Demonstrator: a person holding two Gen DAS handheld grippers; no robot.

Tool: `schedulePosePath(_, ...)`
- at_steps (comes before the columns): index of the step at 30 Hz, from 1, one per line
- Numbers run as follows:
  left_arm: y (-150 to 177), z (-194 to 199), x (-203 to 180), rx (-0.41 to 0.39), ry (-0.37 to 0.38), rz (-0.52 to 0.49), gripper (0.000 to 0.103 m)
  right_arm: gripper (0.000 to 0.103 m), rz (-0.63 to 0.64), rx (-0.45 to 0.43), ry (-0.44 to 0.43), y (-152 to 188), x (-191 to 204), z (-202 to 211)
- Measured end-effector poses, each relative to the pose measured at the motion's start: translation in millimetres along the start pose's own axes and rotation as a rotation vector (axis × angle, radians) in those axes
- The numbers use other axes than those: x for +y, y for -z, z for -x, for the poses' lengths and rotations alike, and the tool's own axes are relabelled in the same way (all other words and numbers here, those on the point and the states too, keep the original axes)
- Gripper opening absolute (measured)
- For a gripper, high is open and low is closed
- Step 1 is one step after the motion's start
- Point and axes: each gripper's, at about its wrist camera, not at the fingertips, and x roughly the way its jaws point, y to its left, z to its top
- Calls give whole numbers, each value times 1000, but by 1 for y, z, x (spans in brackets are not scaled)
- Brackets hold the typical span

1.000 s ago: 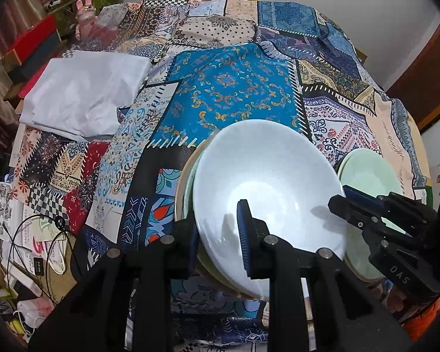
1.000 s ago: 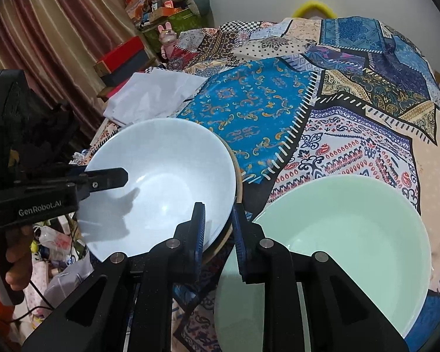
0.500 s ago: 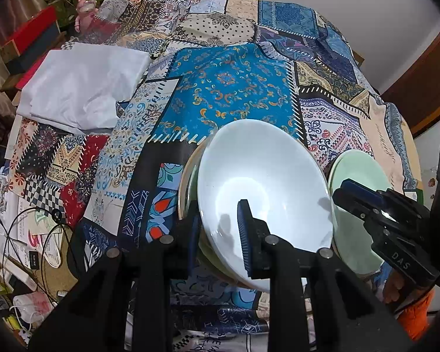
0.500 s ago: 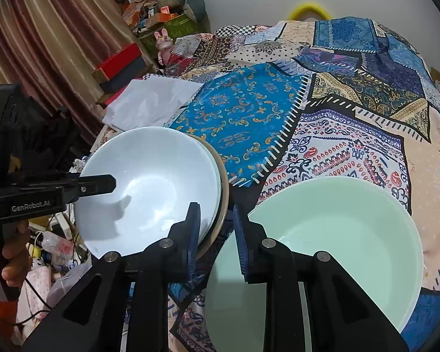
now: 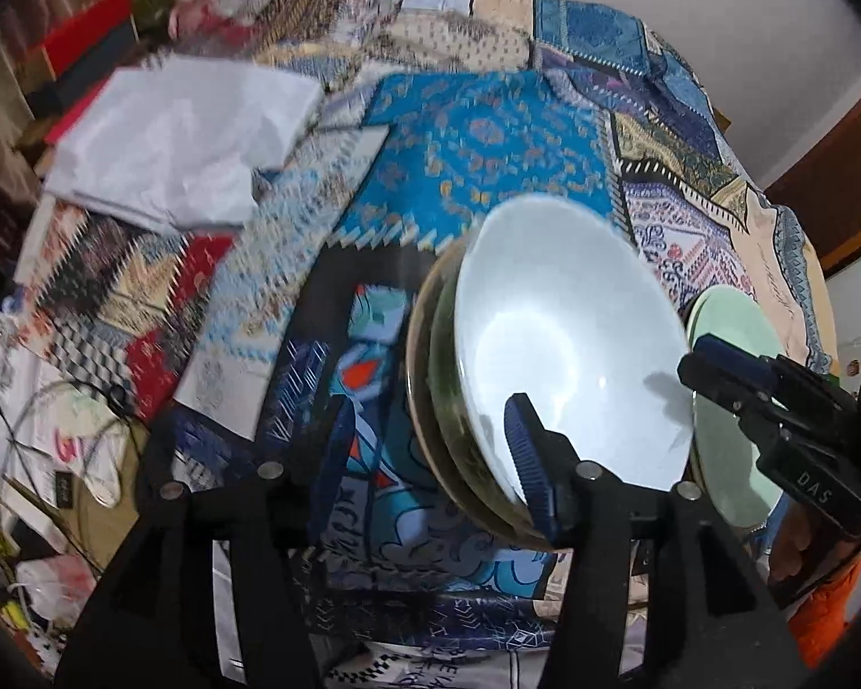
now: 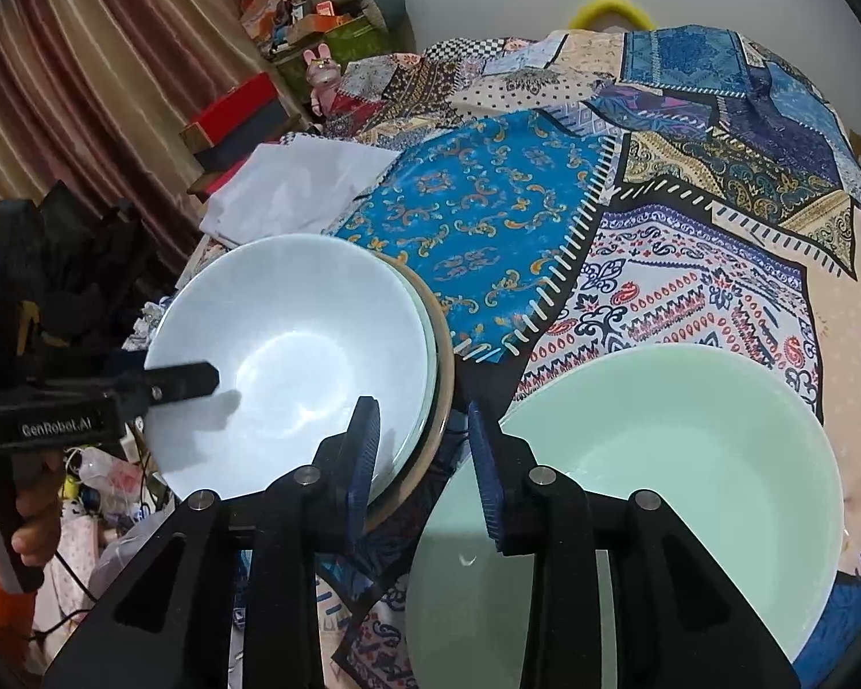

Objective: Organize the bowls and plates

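Observation:
A white bowl (image 5: 568, 344) (image 6: 293, 362) sits on top of a greenish plate and a tan plate (image 5: 425, 379) (image 6: 445, 356) on the patchwork cloth. My left gripper (image 5: 430, 453) is opening. One finger is inside the bowl, the other outside the stack, and the near rim lies between them untouched. That inner finger (image 6: 183, 384) shows in the right wrist view. A pale green bowl (image 6: 660, 459) (image 5: 729, 321) stands to the right. My right gripper (image 6: 425, 465) (image 5: 712, 370) is opening between the two bowls, over cloth and the tan plate's edge.
The patchwork cloth (image 6: 488, 218) covers the whole surface beyond the dishes. A folded white cloth (image 5: 183, 138) (image 6: 293, 195) lies at the far left. Boxes, cables and bags crowd the floor past the left edge. A person's hand (image 6: 28, 540) holds the left gripper.
The left jaws have spread wide and let go of the stack's near rim, and the left view has shifted. The right jaws have parted a little. The right hand stays put.

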Motion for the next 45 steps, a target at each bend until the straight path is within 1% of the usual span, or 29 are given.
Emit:
schedulePosePath(3,4,-13,4,24,21,16,55,29,-1,6,-4,-1,-1,-3)
schedulePosePath(6,6,-18,7,28,46,26,58,29,4,17,-1,-3,2,-8)
schedulePosePath(10,7,-26,7,37,67,28,58,29,4,41,-15,-6,4,-17)
schedulePosePath(12,8,-30,7,39,91,30,58,32,8,56,-18,-6,6,-22)
schedulePosePath(14,8,-31,6,32,101,26,57,32,23,54,2,-7,10,-24)
schedulePosePath(18,7,-33,3,41,156,29,48,32,27,64,17,-9,11,-30)
schedulePosePath(20,7,-34,-1,40,169,24,44,33,29,70,24,-10,12,-33)
schedulePosePath(23,7,-33,-5,32,152,21,45,33,42,70,46,-10,14,-37)
schedulePosePath(26,7,-33,-4,28,153,41,44,33,34,62,36,-9,13,-35)
schedulePosePath(28,8,-31,-6,15,138,48,44,32,23,59,32,-10,12,-34)
schedulePosePath(31,10,-27,-13,-14,100,29,45,31,26,52,48,-9,13,-33)
schedulePosePath(37,7,-23,-15,-18,95,32,45,30,-5,33,33,-10,10,-29)
schedulePosePath(42,4,-11,-25,-58,70,3,45,30,-24,7,25,-12,8,-20)
schedulePosePath(45,0,-2,-32,-83,69,-15,45,30,-27,-24,28,-14,7,-9)
